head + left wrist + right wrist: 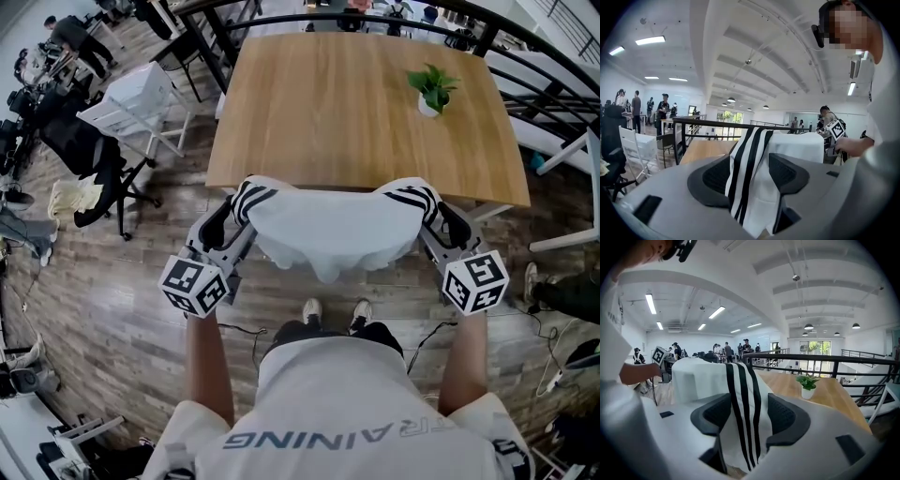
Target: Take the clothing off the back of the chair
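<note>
The only print that can be read is on the back of the person's shirt (pixel 361 427). Grey capital letters, upside down in the head view, spell "TRAINING", with a fold breaking the word after "TR". The left cube (pixel 194 285) and right cube (pixel 475 279) carry square black-and-white code markers, which are patterns and not letters. One such marker shows small in each gripper view too, too small to make out more than its checkered squares.
</note>
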Tool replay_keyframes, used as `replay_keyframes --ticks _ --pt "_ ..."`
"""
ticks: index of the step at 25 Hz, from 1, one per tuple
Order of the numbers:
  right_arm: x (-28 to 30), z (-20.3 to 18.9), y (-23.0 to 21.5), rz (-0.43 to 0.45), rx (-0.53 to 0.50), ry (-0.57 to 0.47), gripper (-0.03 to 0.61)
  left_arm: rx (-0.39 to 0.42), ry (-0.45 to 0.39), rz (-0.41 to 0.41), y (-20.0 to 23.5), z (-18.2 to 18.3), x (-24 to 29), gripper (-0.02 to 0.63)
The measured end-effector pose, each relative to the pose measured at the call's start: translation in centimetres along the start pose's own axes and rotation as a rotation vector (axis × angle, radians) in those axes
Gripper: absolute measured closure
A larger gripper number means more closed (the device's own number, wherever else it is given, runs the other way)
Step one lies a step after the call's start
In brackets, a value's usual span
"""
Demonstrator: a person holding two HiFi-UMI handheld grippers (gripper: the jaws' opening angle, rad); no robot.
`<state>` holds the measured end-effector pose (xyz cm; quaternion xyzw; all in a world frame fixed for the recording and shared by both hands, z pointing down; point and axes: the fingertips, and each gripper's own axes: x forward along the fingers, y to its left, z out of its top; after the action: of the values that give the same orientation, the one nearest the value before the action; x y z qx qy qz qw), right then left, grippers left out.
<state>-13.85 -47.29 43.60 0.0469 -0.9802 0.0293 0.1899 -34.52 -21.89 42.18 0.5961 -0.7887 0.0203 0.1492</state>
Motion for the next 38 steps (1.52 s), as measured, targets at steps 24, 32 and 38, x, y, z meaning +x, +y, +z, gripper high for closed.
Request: replay_keyframes --ticks 24,32,38 --pt "-4.2 4.3 1.3 -0.229 0.134 -0.236 0.546 0.028 -0.230 -0.048 -1.4 4.8 -4.3 0.557" --pt "-7.3 3.7 3.3 -0.348 0.196 -0.291 0.546 0.032 -0.238 -0.139 -1.7 4.6 -4.9 0.557" --pt "-10.1 2.3 3.9 -0.380 0.237 -0.314 0.546 0.071 -0.254 -0.208 -4.1 4.5 -5.3 0.557"
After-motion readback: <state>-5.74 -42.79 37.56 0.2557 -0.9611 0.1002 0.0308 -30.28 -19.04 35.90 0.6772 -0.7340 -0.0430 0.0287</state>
